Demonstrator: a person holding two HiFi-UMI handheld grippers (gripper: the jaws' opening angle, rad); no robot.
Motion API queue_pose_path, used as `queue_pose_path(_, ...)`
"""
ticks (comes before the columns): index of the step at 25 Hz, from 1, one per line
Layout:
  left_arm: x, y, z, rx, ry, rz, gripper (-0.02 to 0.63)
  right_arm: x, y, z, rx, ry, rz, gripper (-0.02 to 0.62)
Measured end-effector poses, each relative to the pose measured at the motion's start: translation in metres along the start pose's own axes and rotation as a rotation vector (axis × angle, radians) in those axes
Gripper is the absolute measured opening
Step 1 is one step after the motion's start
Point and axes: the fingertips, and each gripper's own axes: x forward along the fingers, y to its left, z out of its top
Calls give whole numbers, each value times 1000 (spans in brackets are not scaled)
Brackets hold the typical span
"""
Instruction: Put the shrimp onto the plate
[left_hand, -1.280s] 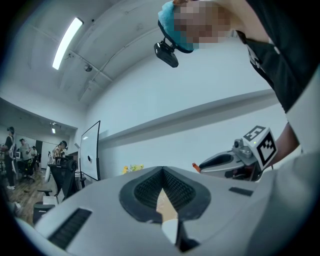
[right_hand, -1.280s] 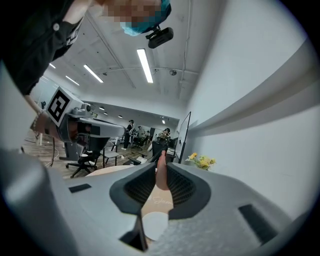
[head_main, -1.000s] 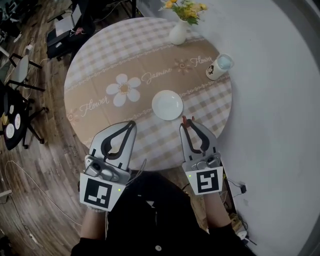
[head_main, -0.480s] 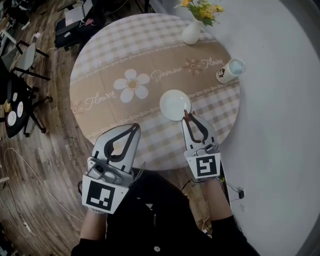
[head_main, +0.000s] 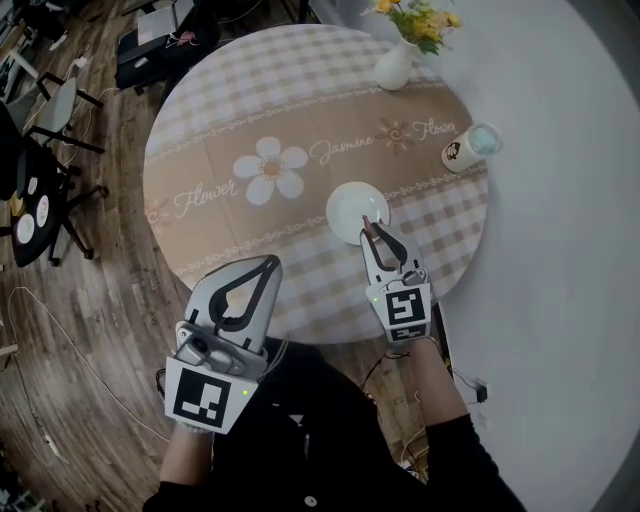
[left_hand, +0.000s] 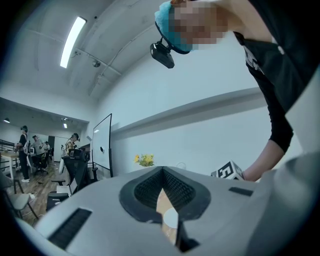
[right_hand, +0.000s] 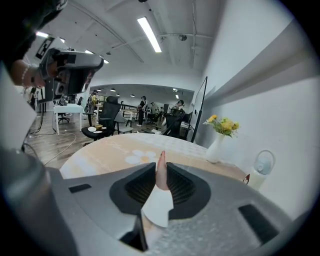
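Shrimp (right_hand: 161, 172) sits pinched between the two jaws of the right gripper (head_main: 370, 229), which are clamped on it; in the right gripper view its pink tip pokes up past the dark jaw pads (right_hand: 137, 186). From the head view, the gripper's tip and the reddish shrimp lie over the near edge of the small white plate (head_main: 350, 203). Whether the shrimp touches the plate cannot be told.

Farther back, the left gripper (head_main: 271, 263) hangs over the near edge of the table, well apart from the plate. Its jaws are closed together at the tips with nothing between them; in the left gripper view only a thin slit shows between the pads.

The plate rests on a round table (head_main: 220, 110) covered by a beige and white checked cloth with a printed daisy (head_main: 270, 172) and script lettering. Beyond the plate, at the far edge, stands a white vase (head_main: 394, 69) of yellow flowers, and to the right, near the rim, a cup (head_main: 469, 148) with a pale lid. Left of the table, on the wooden floor (head_main: 60, 330), stand dark chairs (head_main: 45, 120).
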Motion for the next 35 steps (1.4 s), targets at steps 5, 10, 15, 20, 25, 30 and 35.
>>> queue_pose_path(5,0,3,-3,-10,5,7,0,24,2,-22,-17,65,27,55)
queue_pose_path(10,-3,4,-10,-17,22,7,0,44,5,-40,-15,112,60,55)
queue_pose_path(15,-5,5,-17,-23,35,13,0,59,12,-63,-33,187,91,55)
queue_pose_path(20,-8,4,-25,-36,55,21,0,71,16,-82,-43,238,105,55)
queue_pose_path(25,-8,4,-28,-34,64,24,0,82,15,-101,-44,286,115,55)
queue_pose_path(30,-10,4,-32,-31,72,30,0,90,13,-115,-59,338,118,55)
queue_pose_path(35,-9,4,-33,-27,77,27,0,97,14,-126,-61,375,135,55)
